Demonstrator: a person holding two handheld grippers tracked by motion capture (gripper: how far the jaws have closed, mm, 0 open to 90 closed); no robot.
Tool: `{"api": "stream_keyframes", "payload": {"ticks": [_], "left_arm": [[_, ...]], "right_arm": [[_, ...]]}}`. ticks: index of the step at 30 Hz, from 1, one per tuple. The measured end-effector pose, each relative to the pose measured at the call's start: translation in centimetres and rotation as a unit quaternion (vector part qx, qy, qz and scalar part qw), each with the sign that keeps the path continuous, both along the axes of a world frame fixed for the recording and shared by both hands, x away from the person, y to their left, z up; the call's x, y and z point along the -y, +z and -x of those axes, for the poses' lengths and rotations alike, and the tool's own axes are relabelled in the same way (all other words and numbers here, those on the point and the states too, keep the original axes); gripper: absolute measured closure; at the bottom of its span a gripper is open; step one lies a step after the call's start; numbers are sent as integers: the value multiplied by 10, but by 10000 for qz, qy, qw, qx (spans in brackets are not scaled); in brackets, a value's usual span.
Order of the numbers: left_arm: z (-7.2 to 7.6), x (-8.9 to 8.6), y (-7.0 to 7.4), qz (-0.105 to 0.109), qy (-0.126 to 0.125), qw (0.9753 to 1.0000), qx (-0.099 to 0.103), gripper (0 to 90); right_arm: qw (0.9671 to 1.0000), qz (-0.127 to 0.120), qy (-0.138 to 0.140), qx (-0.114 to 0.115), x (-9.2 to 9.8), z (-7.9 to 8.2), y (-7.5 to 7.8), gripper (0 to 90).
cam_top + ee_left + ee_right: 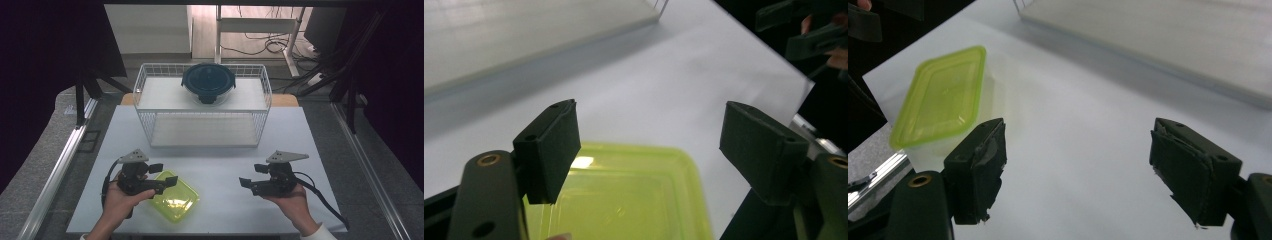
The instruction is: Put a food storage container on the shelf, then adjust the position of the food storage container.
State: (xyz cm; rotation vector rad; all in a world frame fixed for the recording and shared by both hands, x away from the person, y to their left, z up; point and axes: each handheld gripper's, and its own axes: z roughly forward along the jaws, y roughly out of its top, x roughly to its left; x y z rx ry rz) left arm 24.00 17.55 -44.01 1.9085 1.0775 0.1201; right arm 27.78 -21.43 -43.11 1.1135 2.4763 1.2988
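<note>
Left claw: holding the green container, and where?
Nothing held. The left claw is open above the yellow-green lidded container, jaws apart and off it. The right claw is open and empty too.

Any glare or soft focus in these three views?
High view: glare on the green container lid, dark curtains either side. Left gripper view: bright highlight on that lid, left gripper jaw pads slightly soft, wire rack blurred. Right gripper view: lid fairly sharp, rack blurred, right gripper open.
</note>
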Motion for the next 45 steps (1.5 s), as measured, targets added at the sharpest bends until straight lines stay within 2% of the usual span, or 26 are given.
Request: {"api": "stream_keyframes", "payload": {"ticks": [2, 9, 19, 27, 32, 43, 45], "left_arm": [[2, 1, -6, -138, -17, 9999, -26, 234], [4, -2, -16, -252, -26, 9997, -42, 245], [3, -5, -15, -231, 24, 9997, -22, 251], [3, -7, -6, -209, -28, 9997, 85, 253], [11, -14, -2, -246, -42, 9996, 131, 281], [38, -36, -8, -595, -409, 9974, -25, 506], [42, -36, -11, -661, -435, 9968, -74, 600]], "right_arm": [[10000, 43, 3, -58, 1, 2, -6, 220], [9998, 47, -83, -179, 6, 2, -14, 220], [9996, 219, -91, -146, 5, 2, -18, 220], [9994, 152, -163, -248, 8, 1, -20, 220], [9994, 125, -165, -270, 9, 1, -20, 220], [9992, 132, -170, -346, 8, -1, -22, 221], [9991, 133, -172, -354, 8, -1, -22, 220]]}}
